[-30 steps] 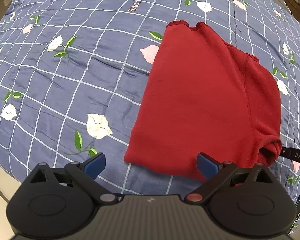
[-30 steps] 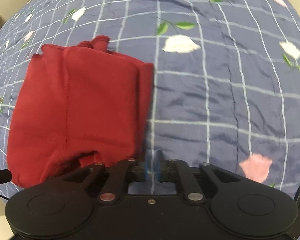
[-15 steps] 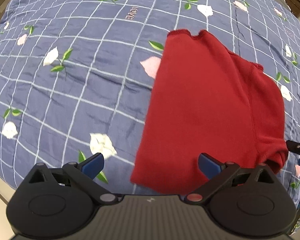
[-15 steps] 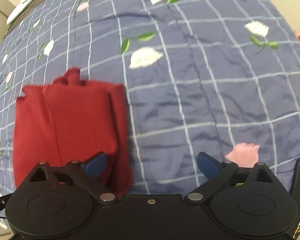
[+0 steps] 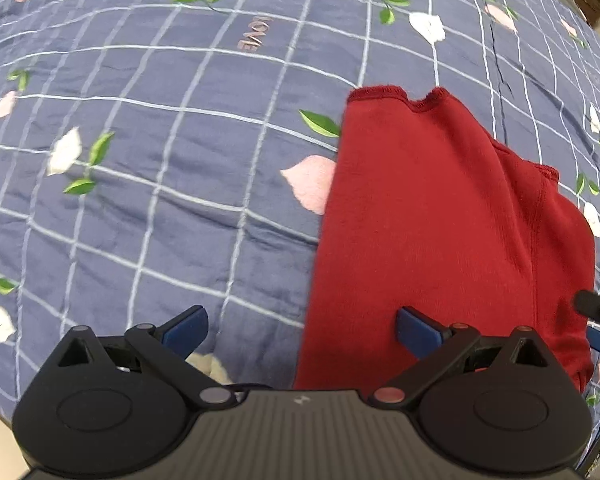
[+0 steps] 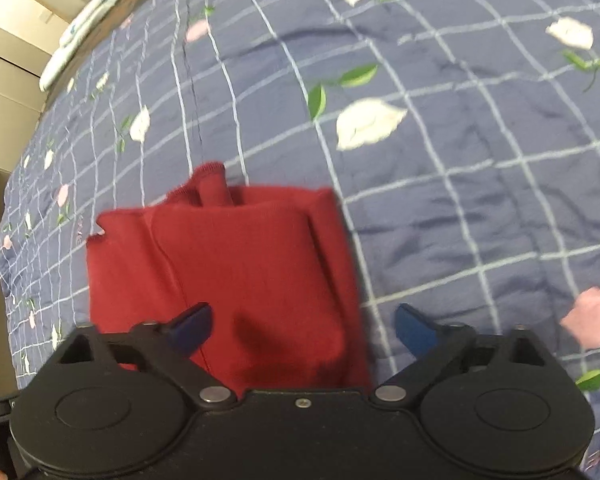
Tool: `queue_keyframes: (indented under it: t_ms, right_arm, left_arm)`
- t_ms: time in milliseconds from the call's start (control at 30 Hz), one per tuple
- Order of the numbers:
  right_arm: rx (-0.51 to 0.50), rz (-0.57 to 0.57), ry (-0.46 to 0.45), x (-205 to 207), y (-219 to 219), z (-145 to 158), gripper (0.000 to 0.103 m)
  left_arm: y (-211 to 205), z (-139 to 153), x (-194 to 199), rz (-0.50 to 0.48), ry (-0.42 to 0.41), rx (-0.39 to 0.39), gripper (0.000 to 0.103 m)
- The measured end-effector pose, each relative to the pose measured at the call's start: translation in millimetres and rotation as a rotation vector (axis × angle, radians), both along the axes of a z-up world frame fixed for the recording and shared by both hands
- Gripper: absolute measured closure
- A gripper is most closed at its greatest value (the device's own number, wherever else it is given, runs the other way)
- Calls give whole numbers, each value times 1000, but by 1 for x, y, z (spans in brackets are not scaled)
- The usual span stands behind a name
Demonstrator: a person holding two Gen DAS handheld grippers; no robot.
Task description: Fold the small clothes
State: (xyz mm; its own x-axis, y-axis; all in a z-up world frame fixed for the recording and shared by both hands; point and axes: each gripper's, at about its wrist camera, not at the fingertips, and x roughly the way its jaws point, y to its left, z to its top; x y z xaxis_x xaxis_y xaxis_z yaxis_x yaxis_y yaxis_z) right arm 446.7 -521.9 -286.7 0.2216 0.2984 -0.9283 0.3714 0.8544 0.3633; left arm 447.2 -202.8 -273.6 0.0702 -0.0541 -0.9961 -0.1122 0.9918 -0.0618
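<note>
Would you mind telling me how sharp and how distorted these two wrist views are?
Left wrist view: mostly sharp, with the red garment crisp; the fisheye bows the quilt grid lines outward. Right wrist view: softer, with motion blur smearing the quilt's flowers and the garment's edges; same barrel distortion, and a dark shadow on the garment near the jaws.

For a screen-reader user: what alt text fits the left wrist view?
A folded red garment lies flat on a blue floral checked quilt. The open left gripper hovers at its near edge, empty, one blue fingertip over the cloth.
</note>
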Motion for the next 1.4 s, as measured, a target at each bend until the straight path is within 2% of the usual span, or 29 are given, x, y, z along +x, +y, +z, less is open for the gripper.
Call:
queue_keyframes:
  t_ms: [33, 100, 233, 333, 400, 467, 500, 600, 800, 933, 1100, 1267, 1400]
  right_arm:
    - [8, 0, 10, 0, 1, -3, 19]
    - [9, 1, 28, -1, 4, -7, 35]
    - [-8, -3, 29, -3, 7, -7, 47]
    - [-20, -7, 29, -5, 8, -5, 59]
    - [-25, -12, 30, -3, 9, -5, 68]
    - [-34, -5, 28, -3, 11, -2, 76]
    - [-42, 4, 25, -3, 12, 1, 82]
    - [-64, 36, 8, -1, 20, 11, 89]
    - [-86, 79, -73, -2, 43, 49, 90]
    - [-90, 114, -134, -3, 66, 73, 91]
    - [-64, 128, -178, 3, 101, 89, 91]
    - [-38, 157, -204, 6, 144, 95, 91]
    - [-22, 163, -197, 5, 173, 91, 91]
  left_arm:
    - [0, -3, 3, -6, 10, -9, 1]
    - [-1, -7, 7, -14, 22, -22, 1]
    - [-3, -7, 10, -33, 24, -60, 5]
    - [-4, -5, 11, -29, 29, -109, 20]
    - [-3, -3, 12, -16, 33, -150, 39]
    - [-4, -1, 12, -3, 38, -181, 48]
    - [-5, 1, 13, -5, 39, -171, 60]
    - [-13, 8, 13, -46, 31, -142, 79]
    - [-17, 41, 11, -97, -31, -148, 85]
    - [-2, 66, 13, -108, -88, -178, 85]
    - [27, 96, 20, -126, -154, -145, 85]
    - [73, 108, 18, -107, -176, -119, 85]
    - [105, 102, 13, -91, -157, -104, 85]
